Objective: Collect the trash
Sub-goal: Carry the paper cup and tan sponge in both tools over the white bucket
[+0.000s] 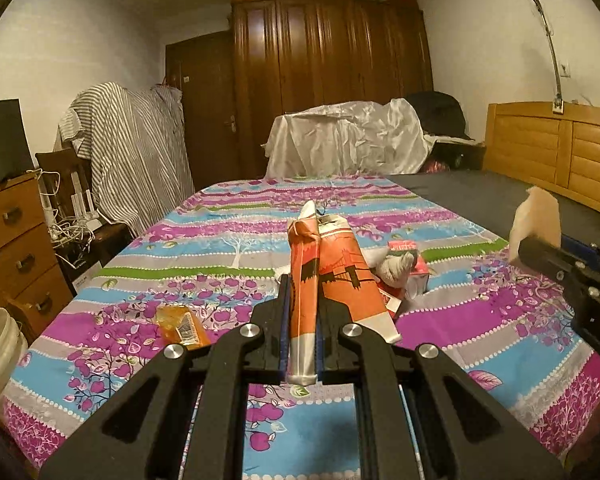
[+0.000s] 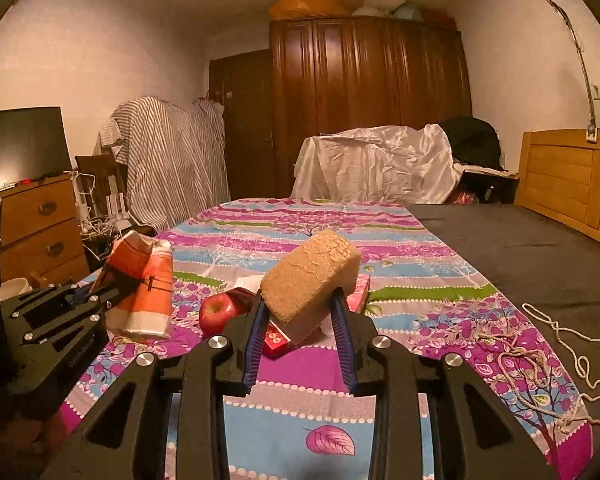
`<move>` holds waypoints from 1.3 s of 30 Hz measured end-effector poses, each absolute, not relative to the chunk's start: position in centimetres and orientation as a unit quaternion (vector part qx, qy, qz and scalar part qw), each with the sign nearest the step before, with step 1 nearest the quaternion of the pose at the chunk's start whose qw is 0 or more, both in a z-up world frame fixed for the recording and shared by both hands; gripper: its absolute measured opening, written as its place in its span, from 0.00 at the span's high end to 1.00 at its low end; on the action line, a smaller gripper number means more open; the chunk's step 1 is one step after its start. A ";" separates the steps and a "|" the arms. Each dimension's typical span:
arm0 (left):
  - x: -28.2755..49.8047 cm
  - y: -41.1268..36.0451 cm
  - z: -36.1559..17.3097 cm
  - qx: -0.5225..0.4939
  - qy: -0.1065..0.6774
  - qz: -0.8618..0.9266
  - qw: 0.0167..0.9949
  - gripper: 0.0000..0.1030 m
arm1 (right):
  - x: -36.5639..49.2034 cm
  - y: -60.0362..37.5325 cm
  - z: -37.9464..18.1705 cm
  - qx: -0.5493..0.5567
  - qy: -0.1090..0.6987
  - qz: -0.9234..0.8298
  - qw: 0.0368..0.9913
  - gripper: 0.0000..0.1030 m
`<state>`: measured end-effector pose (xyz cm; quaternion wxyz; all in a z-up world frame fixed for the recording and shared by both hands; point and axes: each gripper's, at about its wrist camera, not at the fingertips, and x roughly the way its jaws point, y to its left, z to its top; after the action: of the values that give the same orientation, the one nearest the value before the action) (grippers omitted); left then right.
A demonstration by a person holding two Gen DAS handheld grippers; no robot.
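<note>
My left gripper is clenched on an orange snack bag; my right gripper grasps a sponge, apple at its 9 o'clock.

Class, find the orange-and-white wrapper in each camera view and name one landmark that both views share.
Left wrist view: the orange-and-white wrapper stands at centre, clamped upright between the left tongs.
Right wrist view: the wrapper is at the left edge, held above the bedspread by the left tongs.
Shared landmark: the dark wooden wardrobe at the back wall.
</note>
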<state>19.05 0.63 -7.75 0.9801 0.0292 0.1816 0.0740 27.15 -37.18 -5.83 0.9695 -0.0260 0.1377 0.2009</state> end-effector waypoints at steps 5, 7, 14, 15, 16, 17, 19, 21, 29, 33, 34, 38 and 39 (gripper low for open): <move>18.8 0.6 -7.6 0.027 0.182 0.071 0.980 0.92 | 26.4 -37.0 -5.1 -0.026 0.139 0.199 0.970 0.68; 18.6 0.8 -7.5 0.025 0.182 0.070 0.980 0.92 | 26.5 -36.9 -5.2 -0.028 0.139 0.199 0.970 0.68; 17.8 1.8 -6.7 0.023 0.173 0.076 0.982 0.92 | 25.9 -35.6 -3.7 -0.032 0.135 0.210 0.968 0.68; 17.7 2.1 -6.6 0.022 0.171 0.078 0.982 0.92 | 25.9 -35.1 -3.5 -0.034 0.134 0.213 0.967 0.68; 17.5 2.6 -6.3 0.022 0.169 0.081 0.982 0.92 | 25.9 -34.6 -3.3 -0.035 0.133 0.218 0.966 0.68; 17.4 3.0 -6.1 0.022 0.167 0.084 0.982 0.92 | 26.1 -34.2 -3.1 -0.035 0.133 0.222 0.965 0.68; 16.9 4.2 -5.5 0.021 0.163 0.094 0.982 0.92 | 26.1 -32.4 -2.3 -0.038 0.130 0.235 0.962 0.68; 16.5 5.7 -4.9 0.020 0.157 0.109 0.981 0.92 | 26.0 -30.6 -1.5 -0.038 0.128 0.253 0.958 0.68; 13.9 15.4 -1.7 0.003 0.140 0.197 0.970 0.92 | 24.8 -20.8 1.8 -0.048 0.119 0.339 0.932 0.68; 12.0 20.5 -0.3 0.000 0.131 0.243 0.961 0.92 | 23.7 -14.1 3.3 -0.060 0.115 0.387 0.913 0.68; 11.3 22.2 0.1 0.001 0.130 0.258 0.957 0.92 | 23.3 -12.4 3.7 -0.063 0.115 0.395 0.909 0.68; 9.1 27.5 1.0 -0.010 0.130 0.301 0.945 0.92 | 21.6 -5.1 4.7 -0.079 0.117 0.443 0.885 0.68; 8.4 28.7 1.1 -0.013 0.129 0.311 0.941 0.92 | 20.9 -3.5 5.0 -0.083 0.117 0.451 0.881 0.68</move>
<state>8.45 28.67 1.08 0.9414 -0.0128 0.1292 0.3113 20.93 -3.49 5.04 0.8806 -0.0829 0.1175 0.4515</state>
